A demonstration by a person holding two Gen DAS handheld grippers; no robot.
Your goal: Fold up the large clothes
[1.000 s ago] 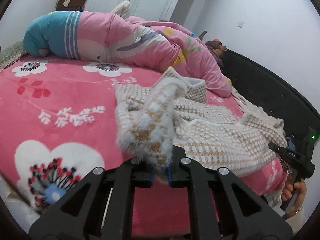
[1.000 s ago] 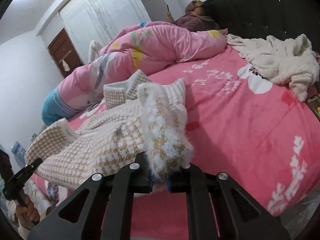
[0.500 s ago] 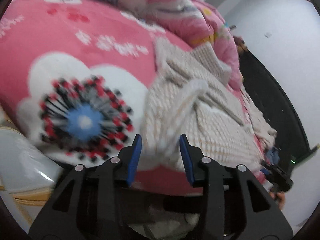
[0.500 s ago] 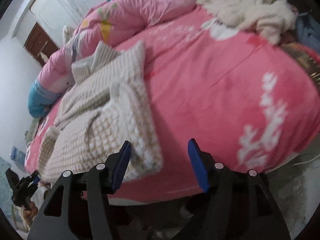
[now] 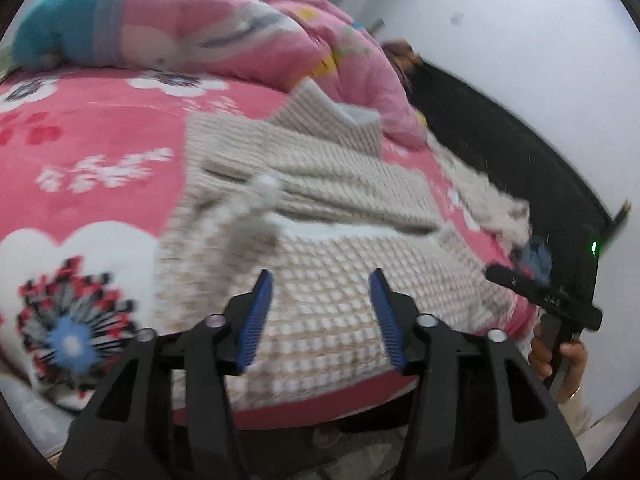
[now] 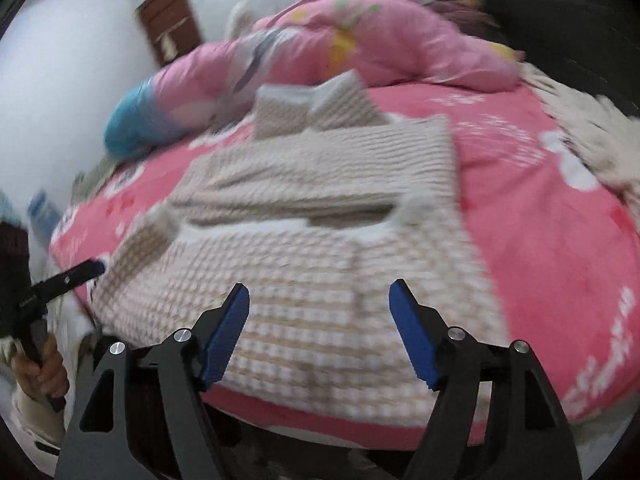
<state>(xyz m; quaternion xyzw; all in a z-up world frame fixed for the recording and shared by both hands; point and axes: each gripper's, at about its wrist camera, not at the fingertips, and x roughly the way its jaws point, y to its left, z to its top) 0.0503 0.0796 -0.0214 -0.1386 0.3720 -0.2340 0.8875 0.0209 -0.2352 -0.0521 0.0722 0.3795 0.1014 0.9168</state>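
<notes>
Sweater (image 5: 320, 240), beige and white knit, lay spread on the pink floral bed (image 5: 100, 140), its near hem at twelve o'clock from both tongs. My left tongs (image 5: 322, 320) gaped wide, holding nothing; my right tongs (image 6: 320, 332) likewise stood apart, empty, above the hem.

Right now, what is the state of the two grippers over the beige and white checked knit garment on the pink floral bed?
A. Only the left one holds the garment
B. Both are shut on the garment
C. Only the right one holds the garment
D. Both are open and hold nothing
D: the left gripper and the right gripper both have blue fingers spread apart with nothing between them, and the beige and white checked knit garment lies on the pink floral bed.
</notes>
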